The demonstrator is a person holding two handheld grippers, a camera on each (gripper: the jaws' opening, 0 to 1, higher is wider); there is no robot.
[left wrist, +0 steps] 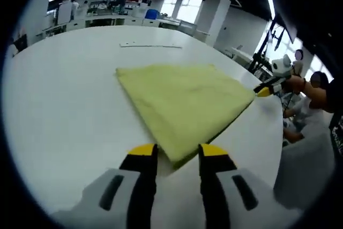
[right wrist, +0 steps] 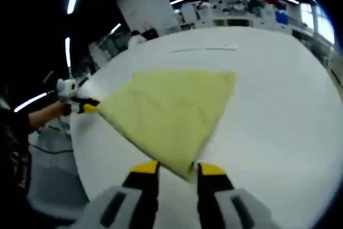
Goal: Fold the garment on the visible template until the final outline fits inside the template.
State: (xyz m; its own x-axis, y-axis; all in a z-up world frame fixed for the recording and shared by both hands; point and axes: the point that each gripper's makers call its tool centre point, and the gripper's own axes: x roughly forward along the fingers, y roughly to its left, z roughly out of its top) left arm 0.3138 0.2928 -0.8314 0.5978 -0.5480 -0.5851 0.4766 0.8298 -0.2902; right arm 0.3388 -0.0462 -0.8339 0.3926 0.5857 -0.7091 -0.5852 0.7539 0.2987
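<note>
A yellow garment (left wrist: 182, 103) lies folded flat on the white table (left wrist: 64, 111), its outline roughly four-cornered. My left gripper (left wrist: 178, 151) is open, its yellow-tipped jaws standing either side of the garment's near corner. In the left gripper view the right gripper (left wrist: 261, 91) reaches in from the right and meets the cloth's right corner. In the right gripper view the same garment (right wrist: 169, 108) spreads ahead, and my right gripper (right wrist: 178, 169) is open with the near corner between its tips. The left gripper (right wrist: 91, 107) touches the cloth's left corner there, held by a hand (right wrist: 53, 112).
A thin grey line (left wrist: 150, 45) is marked on the table beyond the garment, also seen as the line (right wrist: 203, 49). The table edge (left wrist: 278, 132) curves close on the right, where a person (left wrist: 316, 87) stands. Benches and shelves fill the far background.
</note>
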